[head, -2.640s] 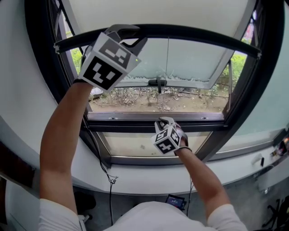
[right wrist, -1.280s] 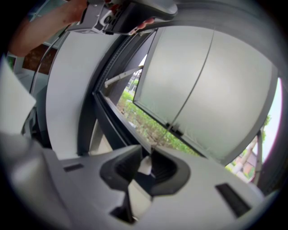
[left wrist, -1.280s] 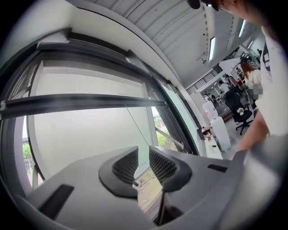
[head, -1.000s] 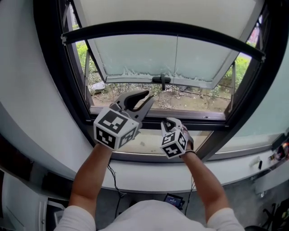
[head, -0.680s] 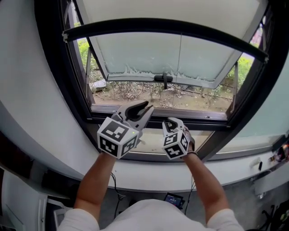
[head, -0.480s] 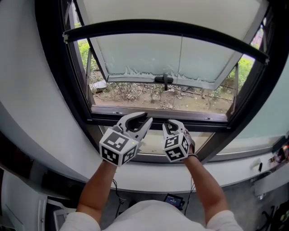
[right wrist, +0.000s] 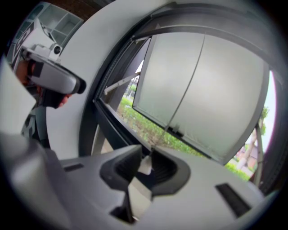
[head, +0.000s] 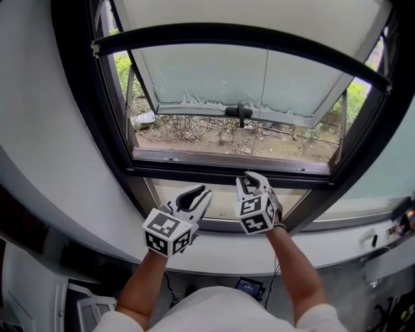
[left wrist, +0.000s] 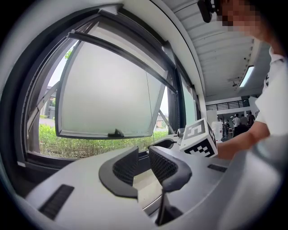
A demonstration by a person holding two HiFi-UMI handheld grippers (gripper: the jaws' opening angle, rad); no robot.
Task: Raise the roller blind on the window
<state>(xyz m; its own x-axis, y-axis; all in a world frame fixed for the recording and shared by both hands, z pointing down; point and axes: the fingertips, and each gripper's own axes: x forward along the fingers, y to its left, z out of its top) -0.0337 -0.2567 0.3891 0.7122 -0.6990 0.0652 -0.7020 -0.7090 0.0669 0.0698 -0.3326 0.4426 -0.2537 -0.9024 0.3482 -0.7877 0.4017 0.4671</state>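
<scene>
Your right tongs pinch just the small white tab on the thin cord from the black bottom bar of the cream fabric roller blind, high in the window, and your left tongs gape empty, so one slip could let it snap up uncontrolled.

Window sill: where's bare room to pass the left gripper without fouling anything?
Free: the white sill left of the left gripper, and the open gap above the lower frame bar, left of the cord. Crowded: around the right gripper, whose fingers pinch the cord's end.
</scene>
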